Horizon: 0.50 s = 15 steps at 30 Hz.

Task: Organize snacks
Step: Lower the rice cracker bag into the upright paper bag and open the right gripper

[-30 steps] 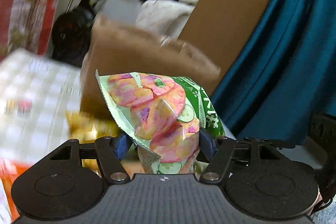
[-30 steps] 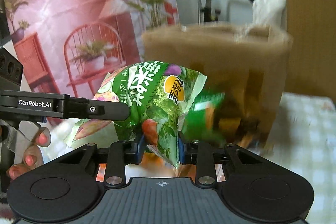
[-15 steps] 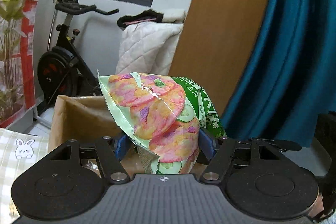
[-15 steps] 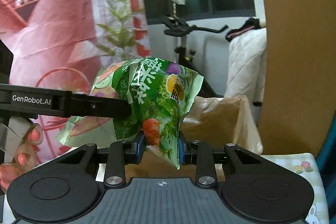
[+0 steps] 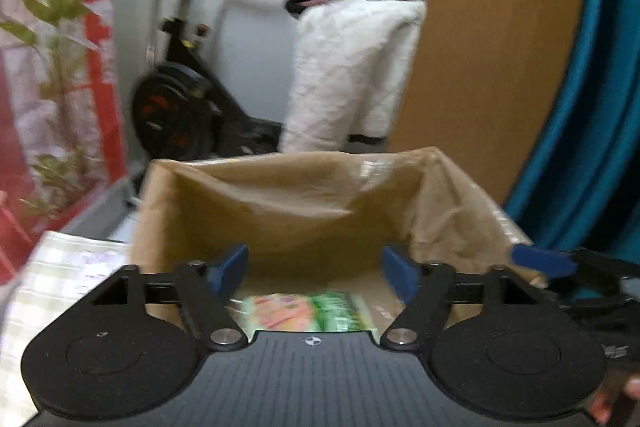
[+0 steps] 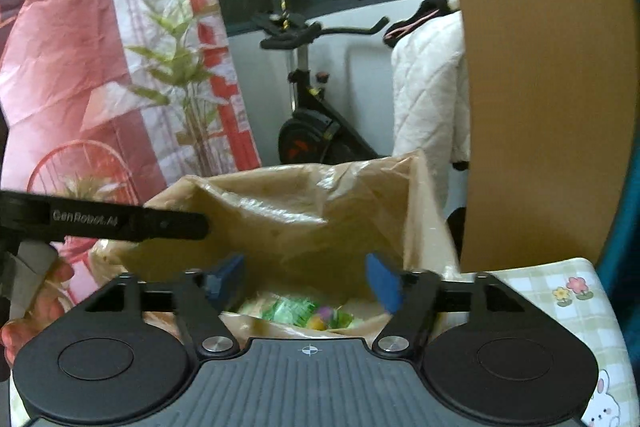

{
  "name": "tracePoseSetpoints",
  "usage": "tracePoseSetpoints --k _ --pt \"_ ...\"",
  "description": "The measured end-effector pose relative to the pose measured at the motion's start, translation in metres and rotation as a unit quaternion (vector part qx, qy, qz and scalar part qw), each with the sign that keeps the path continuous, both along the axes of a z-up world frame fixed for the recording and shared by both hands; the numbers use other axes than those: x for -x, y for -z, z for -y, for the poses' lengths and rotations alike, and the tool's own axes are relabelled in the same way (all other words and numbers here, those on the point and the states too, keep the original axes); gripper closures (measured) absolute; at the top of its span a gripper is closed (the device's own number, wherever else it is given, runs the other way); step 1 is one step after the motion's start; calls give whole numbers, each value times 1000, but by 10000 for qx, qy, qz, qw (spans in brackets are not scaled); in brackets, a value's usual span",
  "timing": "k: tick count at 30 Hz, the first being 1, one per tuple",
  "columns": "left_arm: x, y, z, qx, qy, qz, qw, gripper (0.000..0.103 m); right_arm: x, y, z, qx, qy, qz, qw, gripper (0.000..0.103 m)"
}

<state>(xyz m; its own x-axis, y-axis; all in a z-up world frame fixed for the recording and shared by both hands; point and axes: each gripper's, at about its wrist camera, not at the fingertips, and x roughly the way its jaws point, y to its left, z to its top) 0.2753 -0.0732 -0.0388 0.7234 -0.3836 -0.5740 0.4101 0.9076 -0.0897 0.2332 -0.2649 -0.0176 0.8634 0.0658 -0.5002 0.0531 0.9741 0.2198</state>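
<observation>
An open brown paper bag (image 5: 300, 195) stands just ahead of both grippers. My left gripper (image 5: 316, 267) hovers over its mouth with jaws opening and nothing between the blue pads. Below it the pink-and-green snack packet (image 5: 308, 311) lies blurred inside the bag. In the right wrist view my right gripper (image 6: 304, 279) is also above the bag (image 6: 304, 203), jaws opening and holding nothing. The green vegetable-print packet (image 6: 304, 311) lies blurred inside the bag beneath it. The left gripper's black arm (image 6: 120, 221) crosses the bag's left rim.
The bag stands on a checked tablecloth (image 6: 560, 291). Behind it are an exercise bike (image 6: 312, 115), a white quilted cover (image 5: 352, 75), a brown wooden panel (image 5: 488, 47) and a teal curtain (image 5: 592, 131). A red printed backdrop (image 6: 100, 67) hangs on the left.
Both grippers have let go of their snack packets, which now lie in the bag. Both pairs of jaws have widened, and the bag's mouth now sits directly below them.
</observation>
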Motion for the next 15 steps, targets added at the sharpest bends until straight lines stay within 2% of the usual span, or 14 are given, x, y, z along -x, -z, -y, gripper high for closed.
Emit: tracePoseSetpoints --k 1,4,6,9,11,13,15 --pt "3 -3 -1 -122 -129 171 9997 12 3 0 1 -27 16 59 10000 20" --pt "22 -12 0 -552 -492 696 9948 5 15 0 -1 -3 116 227 9997 10" --pt "25 -17 4 -880 -801 825 9895 4 20 -2 -6 54 185 300 9994 6" --pt "30 -17 12 -1619 -1191 825 9761 4 28 -4 -13 107 403 314 9986 3" --pt "41 -14 12 -1990 -1269 1066 9659 4 33 -4 -17 130 445 276 9985 2" --pt "51 -13 5 -2011 -1244 1173 9645 4 42 -3 -19 83 390 325 9987 2" --pt "59 -13 -5 -1881 -1277 1106 9675 4 52 -2 -19 -52 299 464 9985 1"
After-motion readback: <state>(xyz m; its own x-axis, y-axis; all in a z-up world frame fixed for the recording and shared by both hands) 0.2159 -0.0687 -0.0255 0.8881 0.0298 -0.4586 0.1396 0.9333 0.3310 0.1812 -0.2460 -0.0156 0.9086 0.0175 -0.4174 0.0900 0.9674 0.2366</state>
